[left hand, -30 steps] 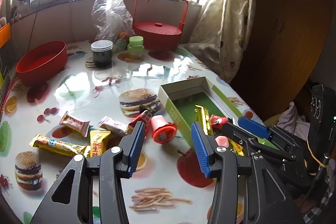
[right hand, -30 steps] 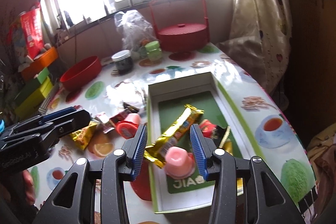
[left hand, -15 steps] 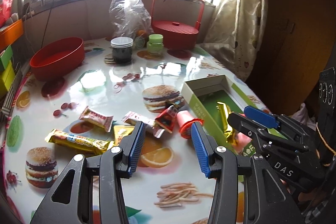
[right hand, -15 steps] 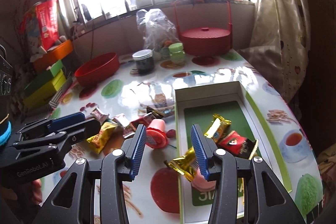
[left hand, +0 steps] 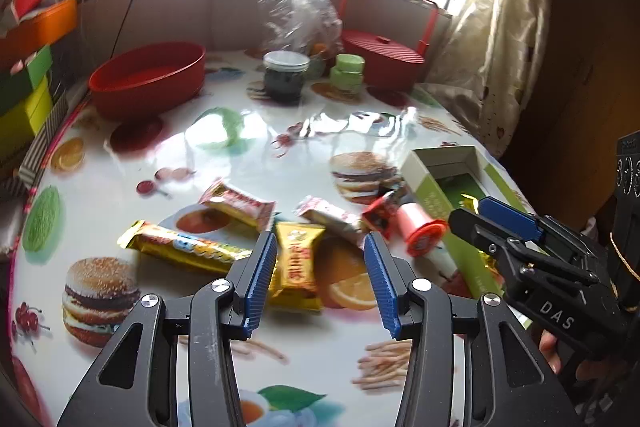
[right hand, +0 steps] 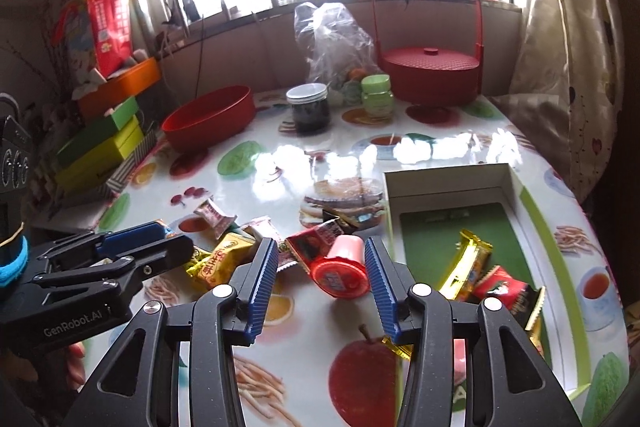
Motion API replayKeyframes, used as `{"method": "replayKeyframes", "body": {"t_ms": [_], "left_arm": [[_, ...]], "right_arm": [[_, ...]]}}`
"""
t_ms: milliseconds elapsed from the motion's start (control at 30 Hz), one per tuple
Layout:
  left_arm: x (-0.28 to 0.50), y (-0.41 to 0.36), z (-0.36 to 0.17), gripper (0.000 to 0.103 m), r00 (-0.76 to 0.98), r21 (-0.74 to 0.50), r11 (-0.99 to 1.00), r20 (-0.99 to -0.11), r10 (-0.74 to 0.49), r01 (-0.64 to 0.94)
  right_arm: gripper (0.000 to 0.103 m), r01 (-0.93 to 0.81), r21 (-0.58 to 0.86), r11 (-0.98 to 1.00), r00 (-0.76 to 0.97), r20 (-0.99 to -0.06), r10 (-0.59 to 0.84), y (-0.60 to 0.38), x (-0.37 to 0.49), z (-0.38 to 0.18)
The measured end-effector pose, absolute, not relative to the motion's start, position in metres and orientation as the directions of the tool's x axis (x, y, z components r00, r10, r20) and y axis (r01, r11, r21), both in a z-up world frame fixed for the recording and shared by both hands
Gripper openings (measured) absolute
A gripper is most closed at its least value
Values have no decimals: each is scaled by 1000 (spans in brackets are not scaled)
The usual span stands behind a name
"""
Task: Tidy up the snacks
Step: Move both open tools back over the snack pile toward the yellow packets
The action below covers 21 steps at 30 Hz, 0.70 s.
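In the left wrist view our left gripper [left hand: 320, 279] tilts down over a yellow snack packet [left hand: 295, 267], jaws apart and empty; "DAS" is written on the right gripper [left hand: 496, 223]. In the right wrist view our right gripper [right hand: 321, 285] tilts down, jaws just opening, empty, a pink jelly cup [right hand: 342, 267] lying between them beyond the tips, left of the green box [right hand: 532, 215]; "GenRobot.AI" marks the left gripper.

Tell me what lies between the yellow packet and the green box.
In the right wrist view, between the yellow packet and the green box lie a pale wrapper, a red packet and a pink jelly cup on its side.
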<state>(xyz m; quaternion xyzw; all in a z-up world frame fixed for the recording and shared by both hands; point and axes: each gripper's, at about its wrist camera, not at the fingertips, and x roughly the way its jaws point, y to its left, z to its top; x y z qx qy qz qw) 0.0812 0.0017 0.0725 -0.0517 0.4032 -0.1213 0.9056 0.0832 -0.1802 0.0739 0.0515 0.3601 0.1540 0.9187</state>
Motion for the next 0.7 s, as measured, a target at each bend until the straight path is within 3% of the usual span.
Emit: {"method": "replayKeyframes", "body": {"t_ms": [700], "left_arm": [[112,84,25,47,587,-275,960,-787,-188,-61]], "right_arm": [[45,-337,154,929,591,-733,336,-114,115,44]]}}
